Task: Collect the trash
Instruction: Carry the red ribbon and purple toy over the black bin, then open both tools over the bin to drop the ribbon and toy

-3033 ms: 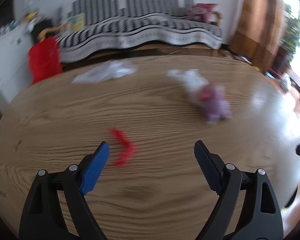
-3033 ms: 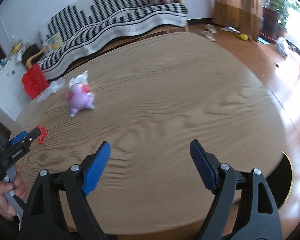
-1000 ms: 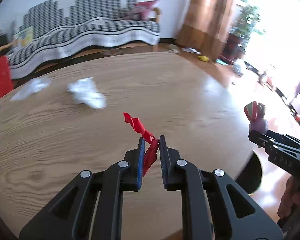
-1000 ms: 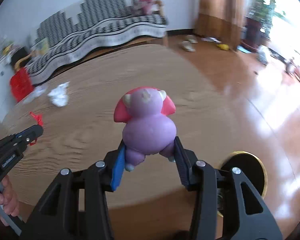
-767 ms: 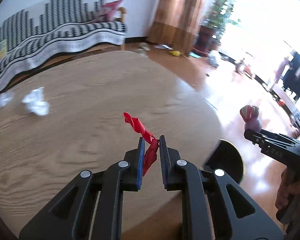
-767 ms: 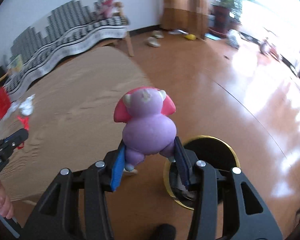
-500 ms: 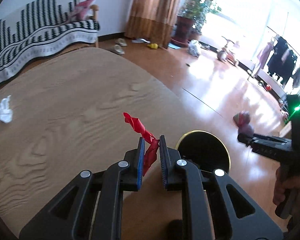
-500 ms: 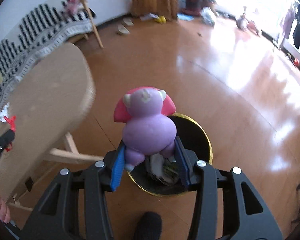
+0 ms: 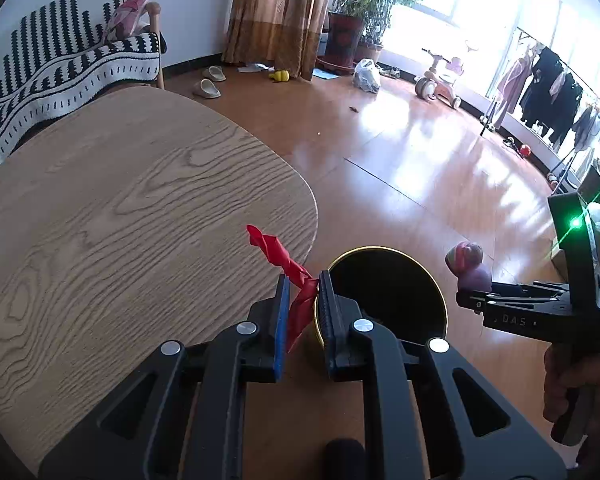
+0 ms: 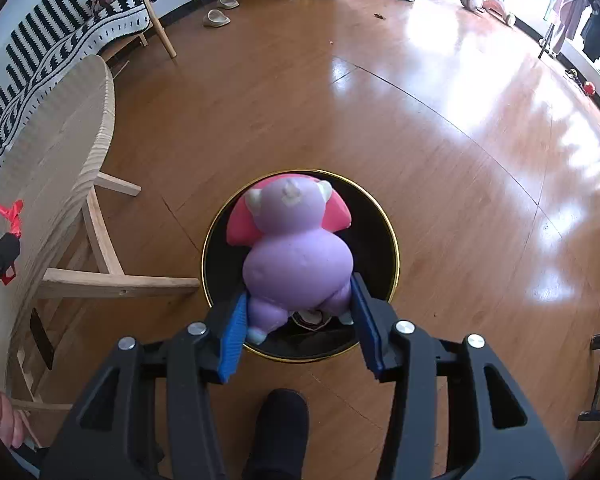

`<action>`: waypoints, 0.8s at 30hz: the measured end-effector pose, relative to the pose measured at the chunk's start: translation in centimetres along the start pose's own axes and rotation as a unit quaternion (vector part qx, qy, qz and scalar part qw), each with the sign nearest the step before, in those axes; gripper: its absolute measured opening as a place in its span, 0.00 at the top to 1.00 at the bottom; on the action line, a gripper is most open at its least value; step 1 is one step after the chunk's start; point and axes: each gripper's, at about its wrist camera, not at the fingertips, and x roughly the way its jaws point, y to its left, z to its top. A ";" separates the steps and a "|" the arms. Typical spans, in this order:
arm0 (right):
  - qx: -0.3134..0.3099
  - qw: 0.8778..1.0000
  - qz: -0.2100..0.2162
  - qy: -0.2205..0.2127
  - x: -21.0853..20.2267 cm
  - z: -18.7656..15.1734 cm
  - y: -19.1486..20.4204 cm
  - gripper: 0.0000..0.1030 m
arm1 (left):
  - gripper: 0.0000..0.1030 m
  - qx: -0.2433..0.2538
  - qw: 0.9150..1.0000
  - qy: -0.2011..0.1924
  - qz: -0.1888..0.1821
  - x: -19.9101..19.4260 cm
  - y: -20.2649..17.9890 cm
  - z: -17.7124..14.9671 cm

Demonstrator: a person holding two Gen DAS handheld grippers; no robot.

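left wrist view: a twisted red wrapper [image 9: 290, 276] is pinched between the closed-in jaws of the left gripper [image 9: 303, 308], held by the wooden table [image 9: 120, 220] edge, beside the black gold-rimmed bin [image 9: 384, 300].

right wrist view: a purple and pink plush toy [image 10: 296, 252] is clamped in the right gripper [image 10: 300, 320], directly above the bin [image 10: 394, 256].

Sunlit wooden floor [image 10: 440, 128], striped sofa [image 9: 60, 68], curtains [image 9: 280, 16]
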 end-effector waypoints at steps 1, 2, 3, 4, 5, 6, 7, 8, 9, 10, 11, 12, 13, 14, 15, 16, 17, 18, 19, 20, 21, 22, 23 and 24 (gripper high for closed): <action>0.000 1.000 0.001 0.000 0.0 0.1 0.1 0.54 | 0.87 0.001 1.000 0.002 -0.001 0.2 -0.2 0.0; 0.001 1.000 0.001 -0.001 0.0 0.2 0.2 0.54 | 0.87 0.002 1.000 0.002 -0.001 0.3 -0.3 0.0; 0.001 1.000 0.002 -0.001 0.0 0.3 0.2 0.54 | 0.87 0.004 1.000 0.003 -0.002 0.5 -0.5 0.0; 0.001 1.000 0.002 -0.002 0.0 0.3 0.4 0.54 | 0.87 0.004 1.000 0.004 -0.003 0.7 -0.8 0.0; 0.001 1.000 0.004 -0.004 0.0 0.3 0.4 0.53 | 0.87 0.005 1.000 0.005 -0.003 0.8 -1.0 0.0; 0.001 1.000 0.006 -0.005 -0.1 0.4 0.4 0.51 | 0.87 0.007 1.000 0.006 -0.005 1.0 -1.2 0.0; 0.002 1.000 0.009 -0.009 -0.2 0.3 0.5 0.49 | 0.87 0.008 1.000 0.006 -0.006 1.1 -1.2 -0.1; 0.003 1.000 0.013 -0.013 -0.3 0.3 0.4 0.47 | 0.87 0.009 1.000 0.007 -0.007 1.2 -1.2 0.0; 0.003 1.000 0.016 -0.014 -0.4 0.3 0.3 0.43 | 0.87 0.009 1.000 0.008 -0.008 1.3 -1.4 -0.1; 0.005 1.000 0.019 -0.019 -0.6 0.5 0.3 0.39 | 0.87 0.010 1.000 0.009 -0.010 1.5 -1.5 -0.1; 0.007 0.999 0.021 -0.025 -0.9 0.5 0.2 0.37 | 0.87 0.011 1.000 0.010 -0.011 1.7 -1.7 -0.1; 0.009 0.999 0.023 -0.029 -1.1 0.6 0.1 0.36 | 0.87 0.012 1.000 0.011 -0.012 1.8 -1.8 -0.1; 0.011 0.999 0.024 -0.032 -1.2 0.6 0.0 0.36 | 0.87 0.012 1.000 0.013 -0.014 2.0 -1.9 -0.1; 0.014 0.999 0.025 -0.036 -1.4 0.6 -0.1 0.35 | 0.87 0.012 1.000 0.014 -0.017 2.1 -2.1 -0.1; 0.017 0.999 0.026 -0.039 -1.5 0.7 -0.3 0.35 | 0.87 0.011 1.000 0.017 -0.022 2.4 -2.3 -0.1; 0.020 0.999 0.026 -0.041 -1.6 0.7 -0.5 0.35 | 0.87 0.011 0.999 0.019 -0.026 2.7 -2.3 -0.1; 0.025 0.998 0.024 -0.044 -1.8 0.7 -0.8 0.35 | 0.87 0.011 0.999 0.023 -0.032 3.0 -2.6 -0.1; 0.028 0.998 0.022 -0.047 -1.8 0.8 -0.9 0.35 | 0.87 0.011 0.999 0.026 -0.038 3.3 -2.8 -0.2; 0.033 0.998 0.021 -0.050 -1.9 0.8 -1.2 0.34 | 0.87 0.011 0.998 0.032 -0.050 3.8 -3.2 -0.3; 0.041 0.997 0.021 -0.054 -2.1 0.8 -1.6 0.34 | 0.87 0.011 0.997 0.039 -0.062 4.3 -3.6 -0.4; 0.048 0.997 0.020 -0.058 -2.2 0.9 -2.0 0.34 | 0.86 0.012 0.996 0.045 -0.076 4.7 -4.0 -0.4; 0.054 0.996 0.019 -0.061 -2.4 0.9 -2.3 0.34 | 0.86 0.012 0.995 0.050 -0.085 5.1 -4.6 -0.7; 0.063 0.996 0.018 -0.066 -2.6 1.0 -2.8 0.34 | 0.86 0.013 0.994 0.056 -0.098 5.5 -5.1 -0.8; 0.069 0.995 0.018 -0.070 -2.8 1.0 -3.1 0.34 | 0.86 0.014 0.992 0.060 -0.106 5.8 -5.5 -1.0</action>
